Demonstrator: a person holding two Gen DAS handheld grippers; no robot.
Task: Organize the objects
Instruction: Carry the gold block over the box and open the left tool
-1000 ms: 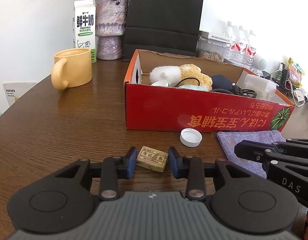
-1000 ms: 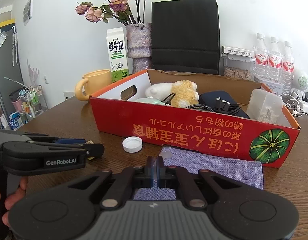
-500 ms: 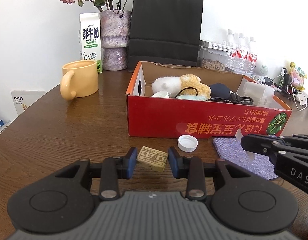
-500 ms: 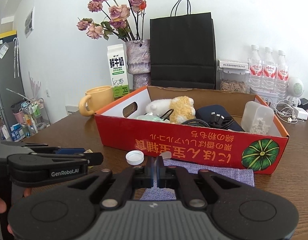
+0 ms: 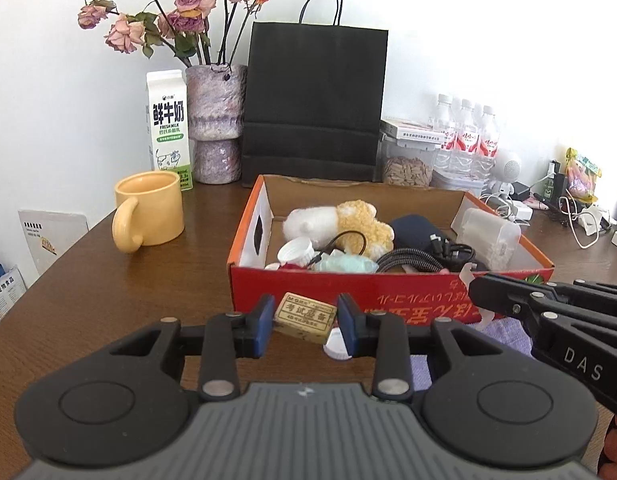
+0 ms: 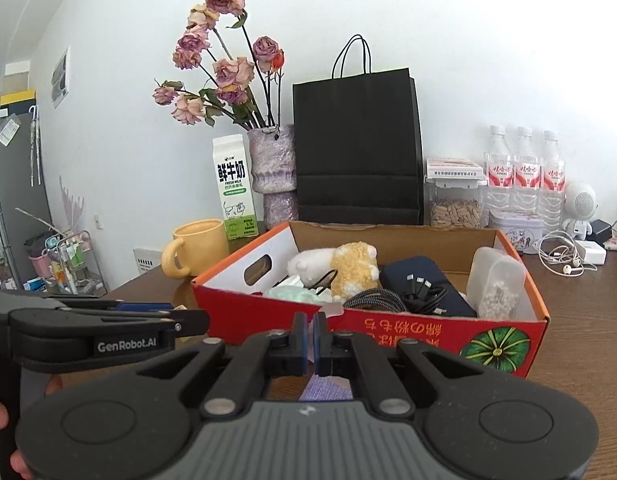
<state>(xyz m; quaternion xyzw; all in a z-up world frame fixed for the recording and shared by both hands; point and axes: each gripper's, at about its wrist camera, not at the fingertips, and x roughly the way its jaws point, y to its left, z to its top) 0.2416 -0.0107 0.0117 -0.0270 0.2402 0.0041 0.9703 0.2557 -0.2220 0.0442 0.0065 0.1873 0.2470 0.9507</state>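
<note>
Left gripper (image 5: 305, 322) raised above the brown wooden table (image 5: 88, 280), jaws closed on a small tan rectangular eraser with printed label (image 5: 304, 317); eraser tilted, clamped by its 2 short ends between the blue pads (image 5: 263, 324).

Directly ahead of those jaws: red cardboard box with orange rim and green pumpkin print (image 5: 388, 292), open at top. Inside, beyond the jaws: white and yellow plush toy (image 5: 340, 226), white plastic bottle cap (image 5: 295, 249), pale green crumpled item (image 5: 344, 265), coiled black braided cable (image 5: 408, 260), dark navy pouch (image 5: 414, 229), translucent plastic container of white beads (image 6: 495, 283).

Just below and right of the left jaws: a second white bottle cap (image 5: 334, 345) on the table, partly hidden by the right pad. Lavender woven cloth (image 5: 508, 330) farther right, beneath the right gripper (image 6: 310, 338).

Right gripper jaws pressed nearly together on a thin, clear, pale scrap (image 5: 470, 280); identity of scrap unclear. Raised near the box's front wall.

Ahead-left of the left jaws: yellow ceramic mug (image 5: 148, 212), white and green milk carton (image 5: 167, 130), mottled purple vase of dried roses (image 5: 216, 124). Behind the box: black paper bag (image 5: 314, 100), 3 water bottles (image 5: 466, 136).
</note>
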